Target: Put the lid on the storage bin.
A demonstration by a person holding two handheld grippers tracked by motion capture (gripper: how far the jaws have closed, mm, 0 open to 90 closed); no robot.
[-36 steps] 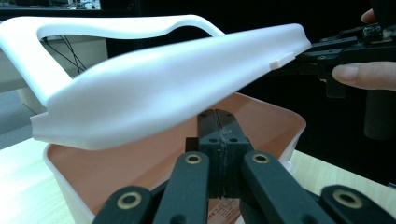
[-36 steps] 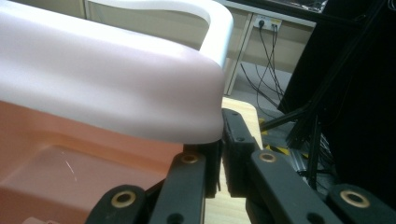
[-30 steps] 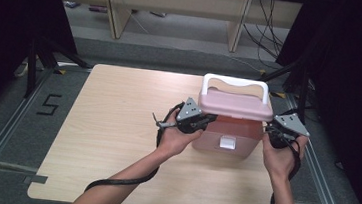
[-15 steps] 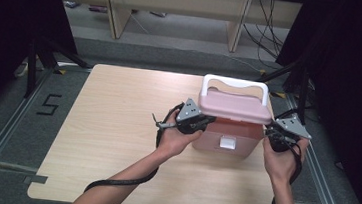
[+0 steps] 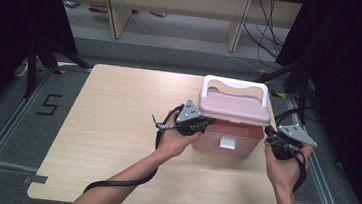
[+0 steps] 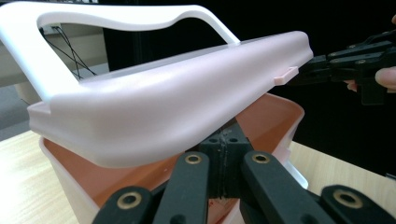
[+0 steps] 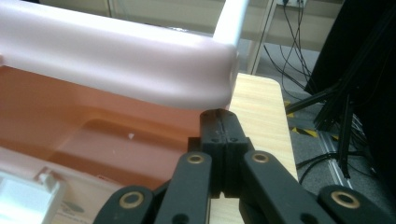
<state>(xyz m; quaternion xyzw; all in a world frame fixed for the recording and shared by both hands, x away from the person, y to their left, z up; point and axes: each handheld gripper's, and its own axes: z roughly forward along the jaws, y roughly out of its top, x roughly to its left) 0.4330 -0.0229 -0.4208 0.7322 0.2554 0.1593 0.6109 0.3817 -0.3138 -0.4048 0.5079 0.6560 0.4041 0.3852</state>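
A pink box (image 5: 226, 136) stands at the table's right side, its inside (image 7: 70, 116) bare. Its pale pink lid (image 5: 233, 107) with a white handle (image 5: 236, 83) sits raised and tilted above the rim. My left gripper (image 5: 207, 123) is shut at the box's left end, its tips (image 6: 223, 140) just under the lid's edge (image 6: 163, 107) with nothing between them. My right gripper (image 5: 269, 135) is at the right end. Its jaws have just been closing and now stand shut and empty (image 7: 219, 119) under the lid's corner (image 7: 116, 65).
The wooden table (image 5: 116, 126) stretches bare to the left of the box. Its right edge (image 7: 275, 126) runs close beside my right gripper, with black stands and cables on the floor beyond. Shelving stands behind the table.
The right gripper has shifted slightly at the box's right end. The lid and the left gripper have stayed put.
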